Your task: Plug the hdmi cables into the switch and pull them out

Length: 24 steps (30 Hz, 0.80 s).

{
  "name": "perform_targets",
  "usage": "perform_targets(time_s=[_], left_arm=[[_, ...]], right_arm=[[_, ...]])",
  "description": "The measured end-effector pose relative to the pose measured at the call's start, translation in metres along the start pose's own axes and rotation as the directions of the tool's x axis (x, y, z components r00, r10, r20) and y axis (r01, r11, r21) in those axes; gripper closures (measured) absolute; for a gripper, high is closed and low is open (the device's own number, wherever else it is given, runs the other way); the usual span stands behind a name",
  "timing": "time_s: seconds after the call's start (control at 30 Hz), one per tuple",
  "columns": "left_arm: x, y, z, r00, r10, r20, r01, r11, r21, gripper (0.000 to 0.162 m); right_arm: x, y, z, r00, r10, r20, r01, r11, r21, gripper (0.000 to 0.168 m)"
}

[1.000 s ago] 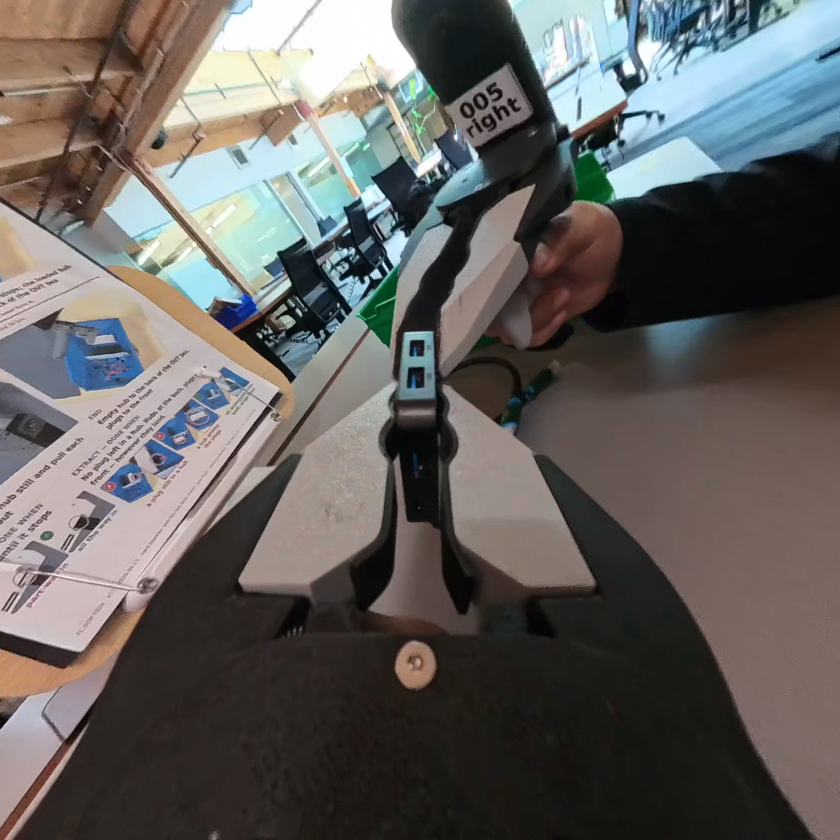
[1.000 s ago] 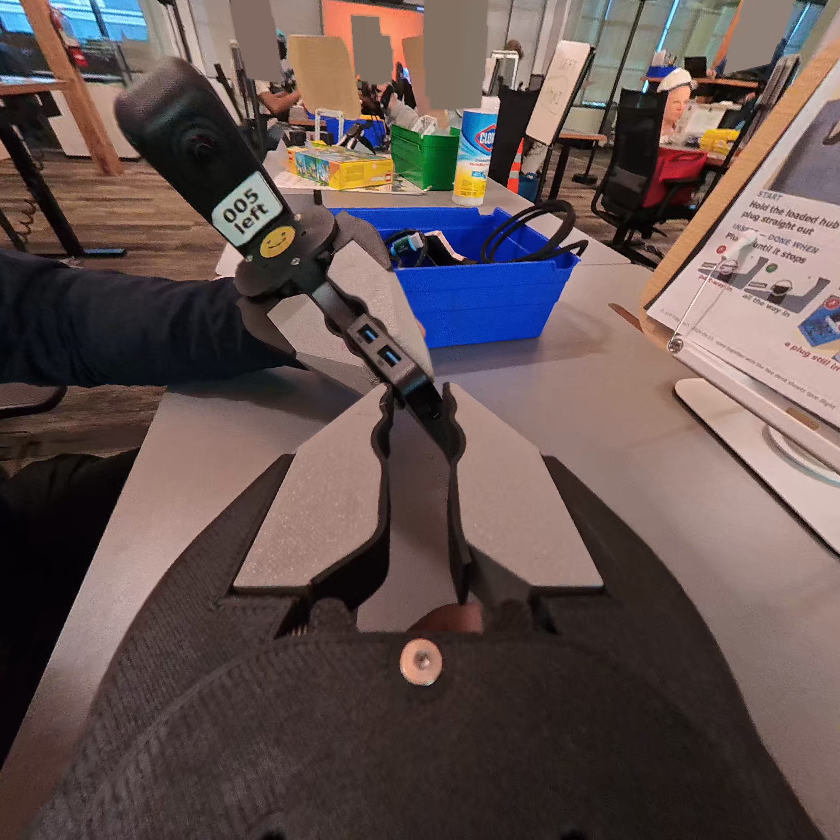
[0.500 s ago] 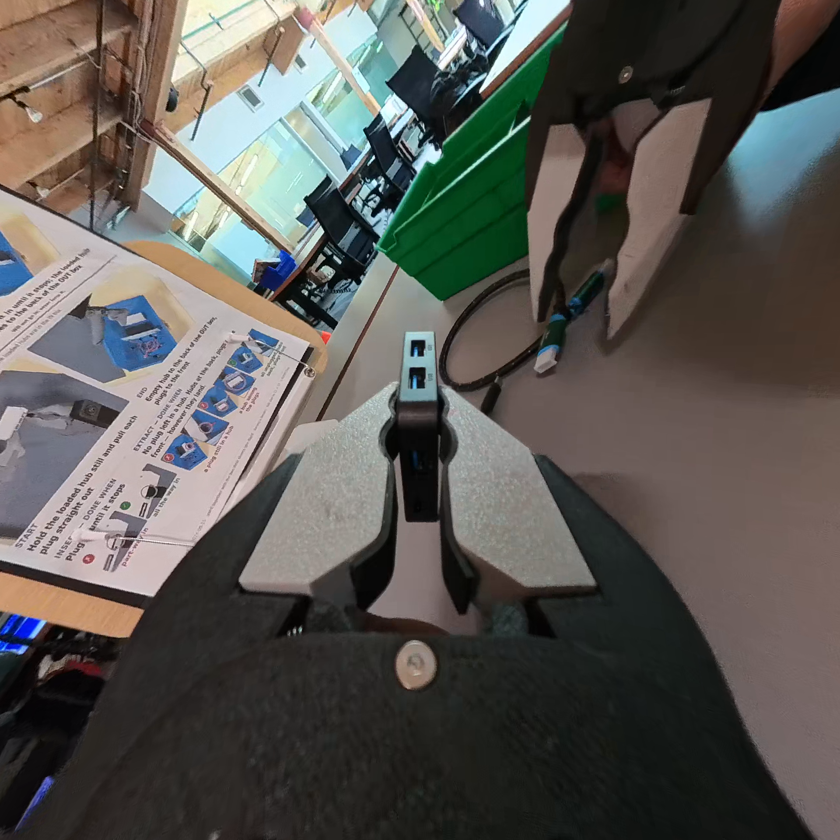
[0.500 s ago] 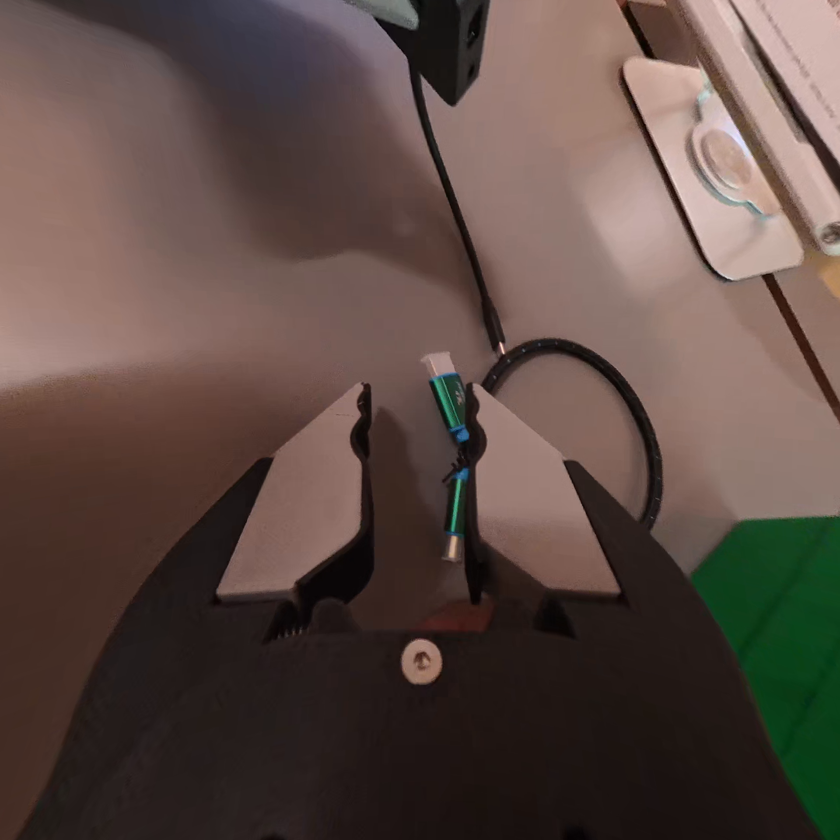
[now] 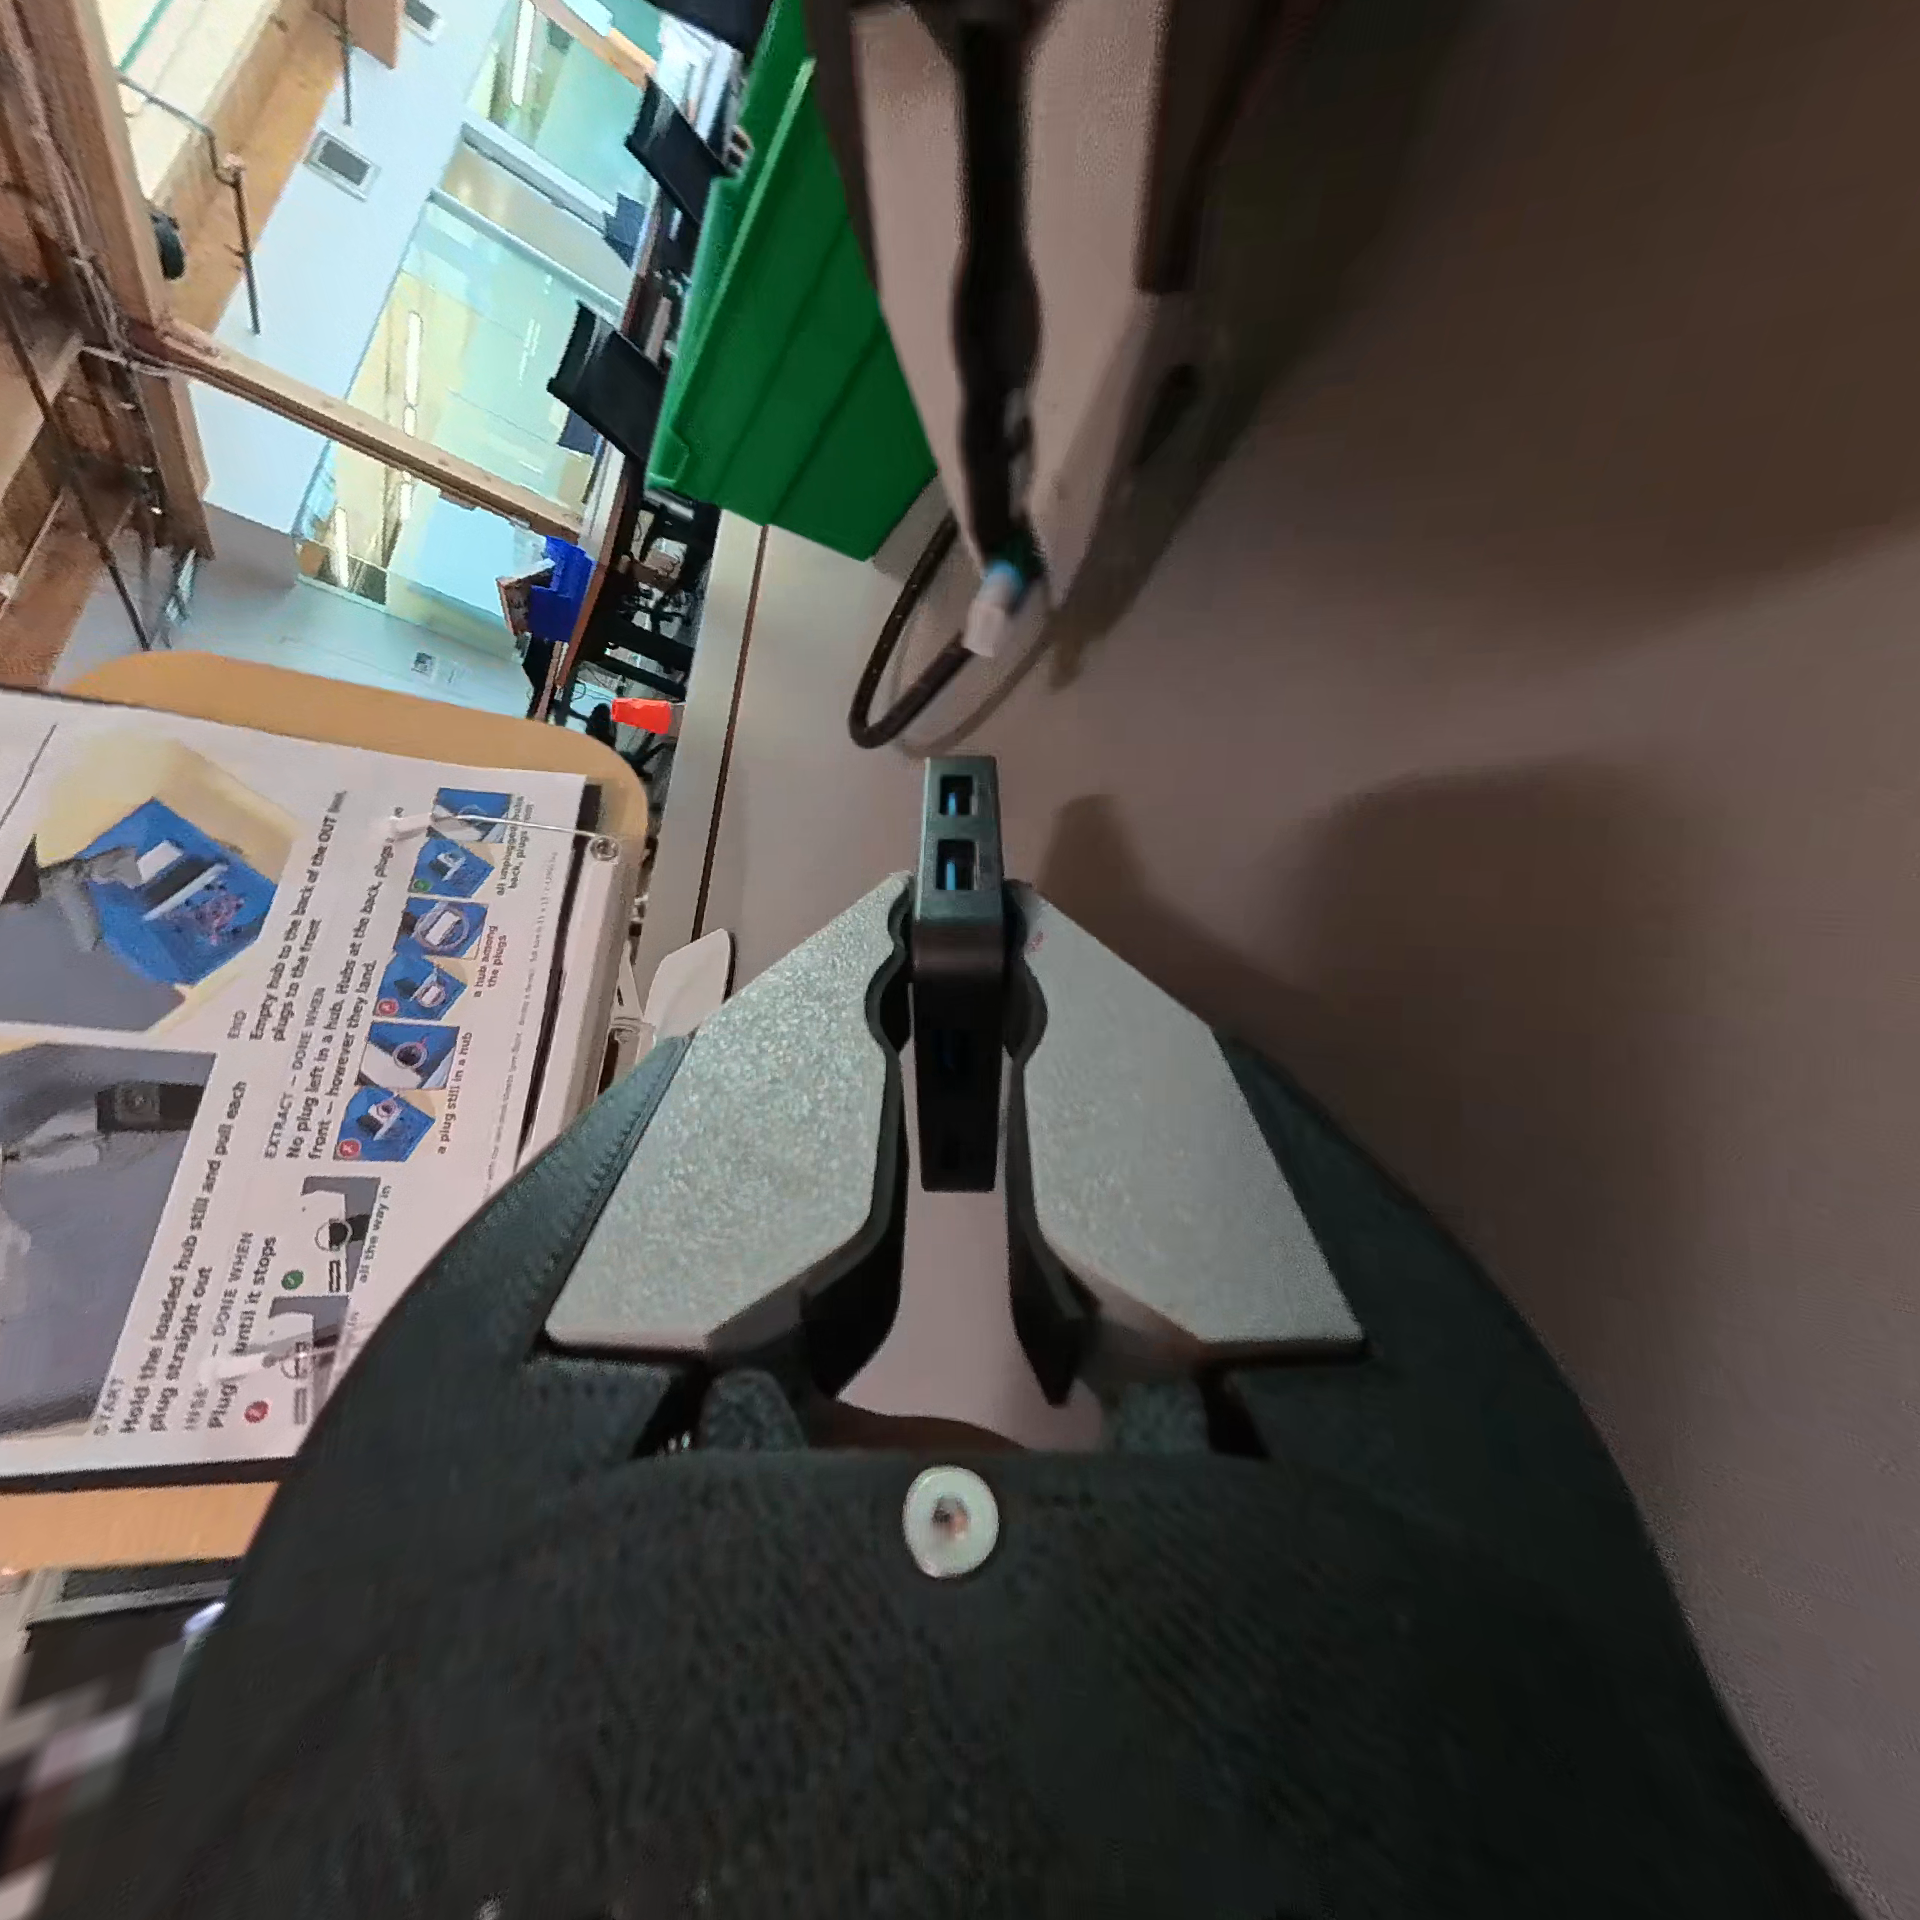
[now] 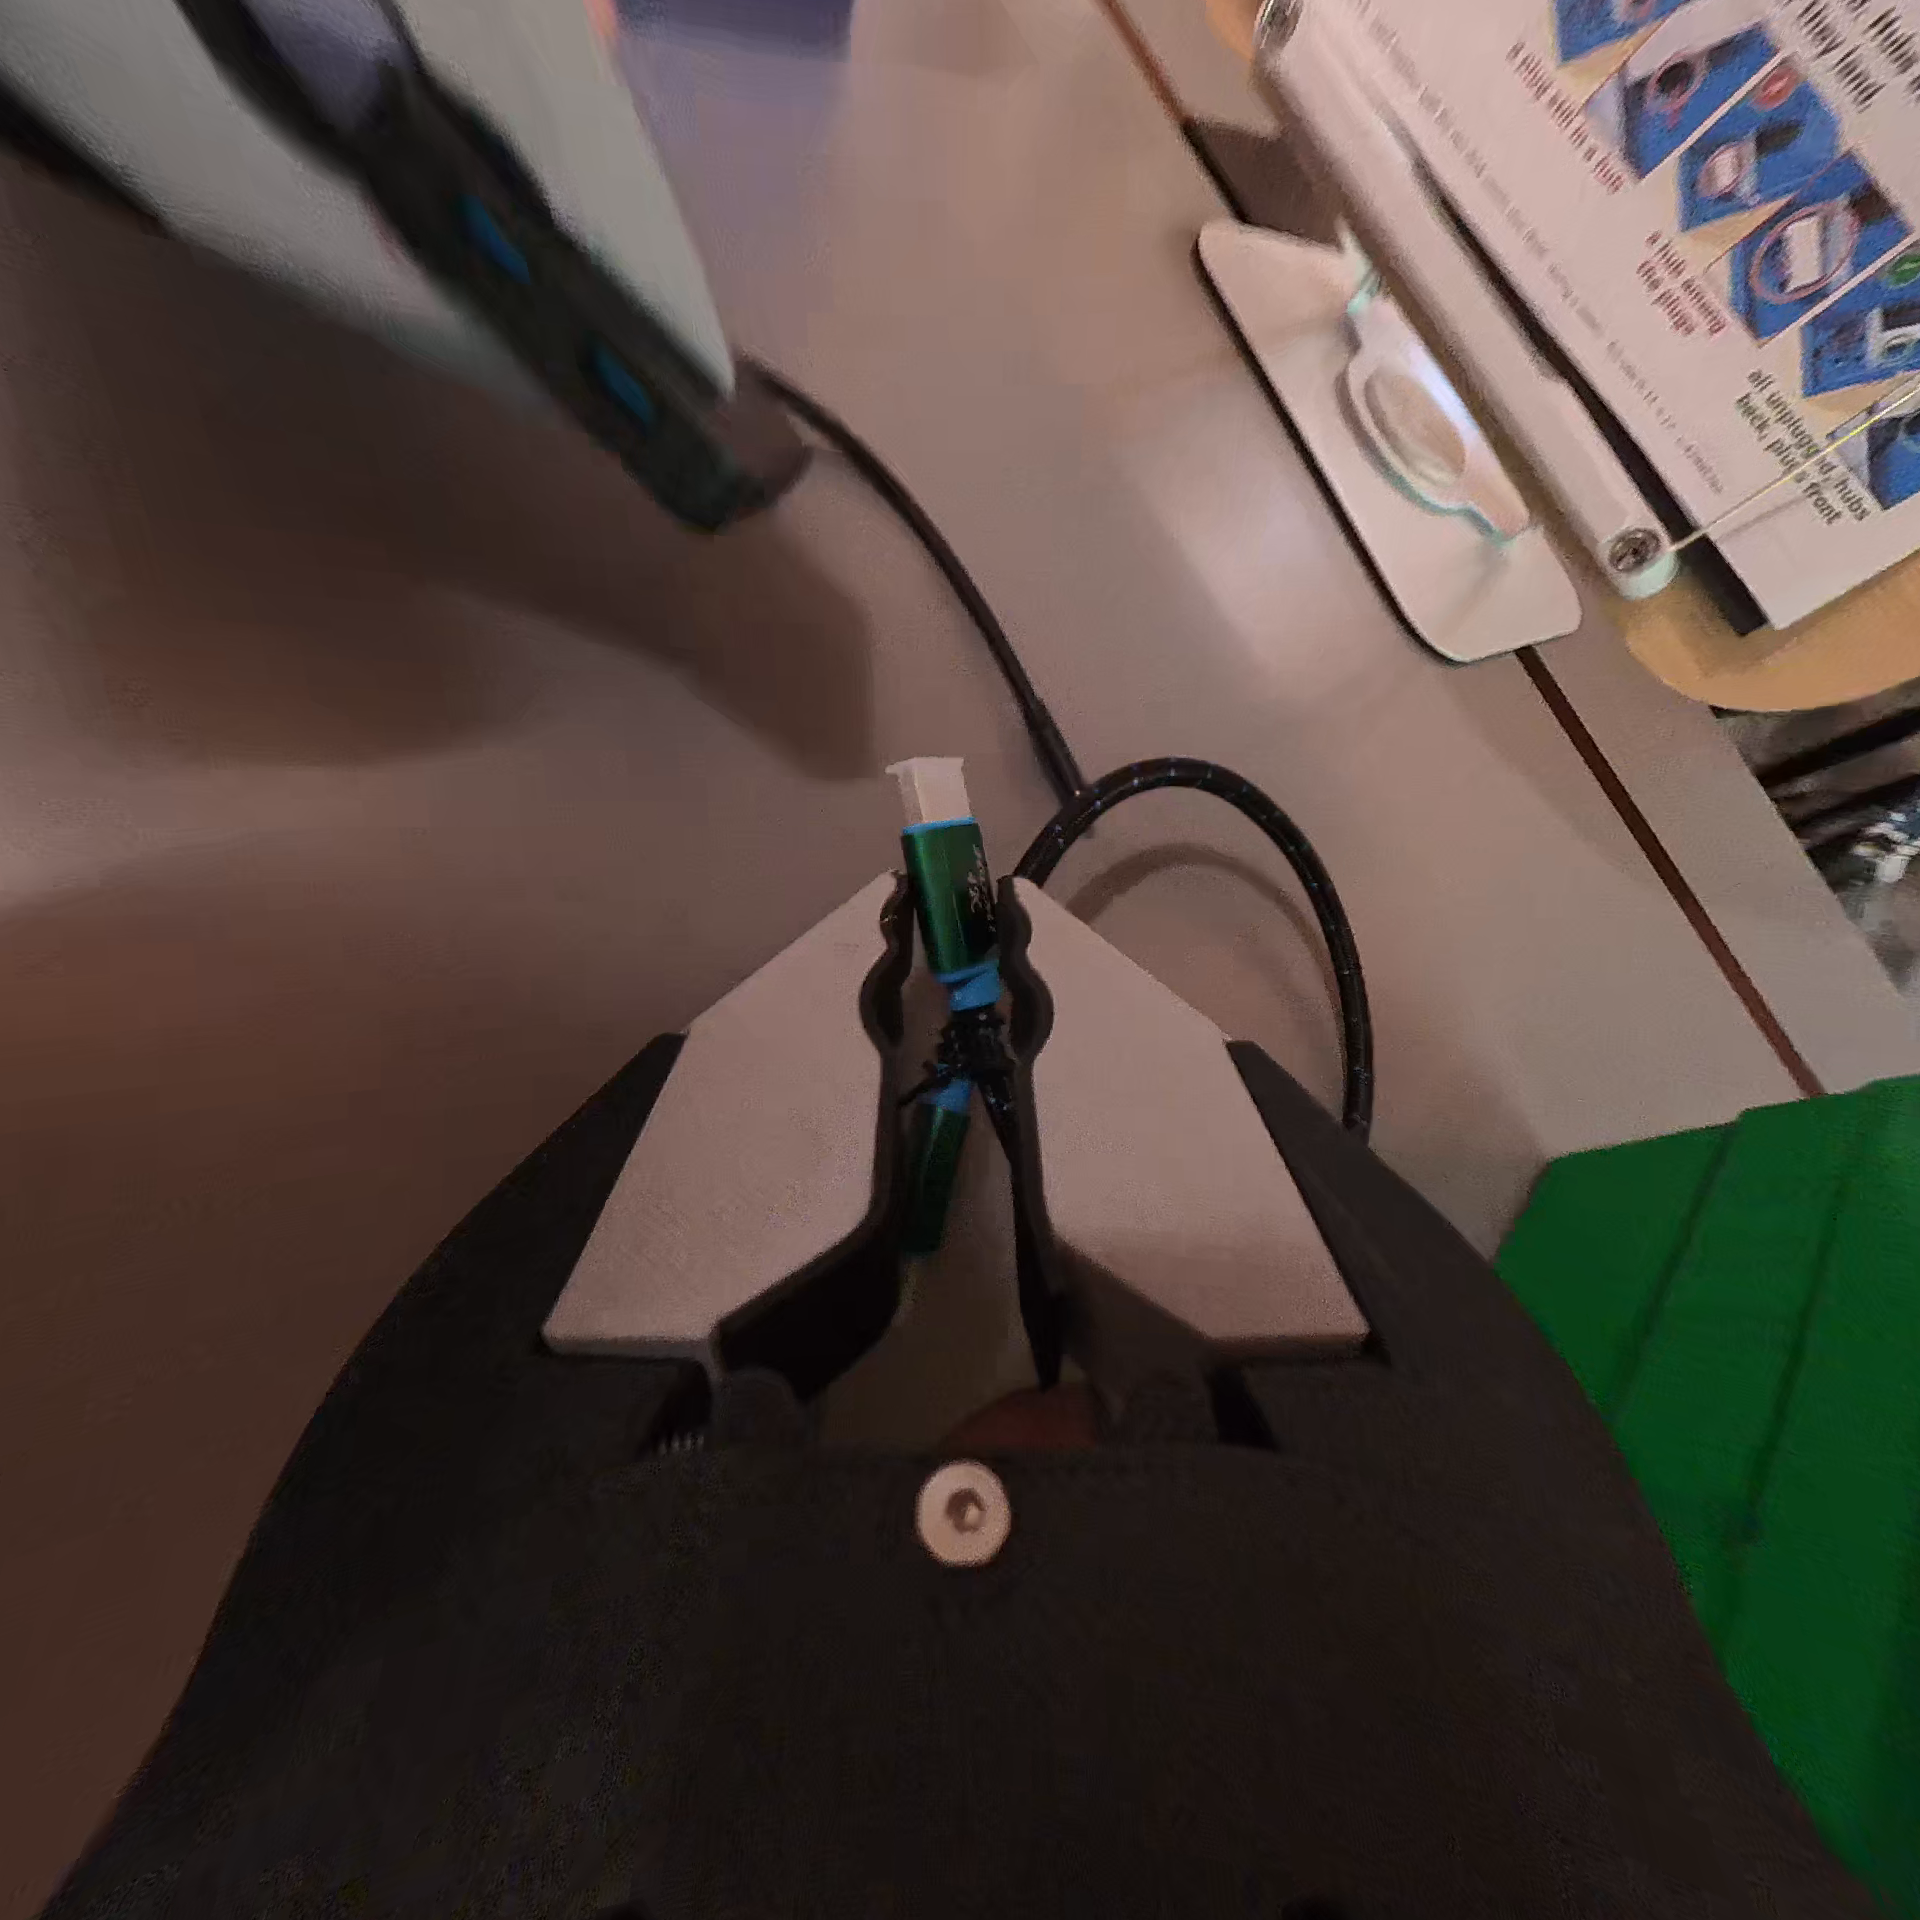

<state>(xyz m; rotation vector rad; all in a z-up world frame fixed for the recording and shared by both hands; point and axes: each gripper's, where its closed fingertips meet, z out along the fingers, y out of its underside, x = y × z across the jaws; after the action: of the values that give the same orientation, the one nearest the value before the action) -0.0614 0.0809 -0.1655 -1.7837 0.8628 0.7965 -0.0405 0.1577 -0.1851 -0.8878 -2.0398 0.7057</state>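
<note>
Fingers of our left gripper are clamped on the black switch, a slim hub that stands on edge between them, with two blue ports showing on the part that sticks out past the tips. Our right gripper has its fingers pressed together on the green plug of the cable; the plug's pale metal end points out ahead of the tips, toward the switch. Behind the plug a blue collar and a second green plug lie in the gap between the fingers, and the braided black cable loops over the grey surface to the right. In the right wrist view the switch appears blurred at upper left, apart from the plug, with a thin black lead running from it down to the surface. A green bin stands on the surface beyond the right gripper; we cannot see what is in it. An instruction sheet on a wooden board leans on a stand to the left of our left gripper.
</note>
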Motion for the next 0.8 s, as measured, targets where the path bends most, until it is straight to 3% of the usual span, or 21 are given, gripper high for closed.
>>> perform_targets(time_s=[0.1,0.27,0.47,0.63,0.8], left_arm=[[0.009,0.0,0.005,0.998,0.055,-0.011,-0.055,0.998,-0.03,0.149],[0.031,0.009,0.01,0.993,0.045,-0.112,-0.053,0.996,-0.077,0.138],[0.031,0.017,0.008,0.992,0.01,-0.124,-0.024,0.994,-0.107,0.13],[0.031,0.018,0.008,0.992,0.025,-0.121,-0.039,0.993,-0.114,0.131],[0.03,0.017,0.008,0.993,0.033,-0.117,-0.046,0.992,-0.118,0.131]], right_arm=[[0.0,-0.016,-0.009,0.995,0.083,0.052,-0.088,0.991,0.1,0.155],[-0.001,-0.029,-0.019,0.981,0.158,0.114,-0.178,0.965,0.191,0.155],[0.006,-0.042,-0.026,0.935,0.288,0.206,-0.337,0.902,0.268,0.155],[0.023,-0.048,-0.034,0.871,0.413,0.264,-0.484,0.813,0.323,0.155],[0.035,-0.054,-0.044,0.757,0.524,0.39,-0.648,0.675,0.352,0.154]])
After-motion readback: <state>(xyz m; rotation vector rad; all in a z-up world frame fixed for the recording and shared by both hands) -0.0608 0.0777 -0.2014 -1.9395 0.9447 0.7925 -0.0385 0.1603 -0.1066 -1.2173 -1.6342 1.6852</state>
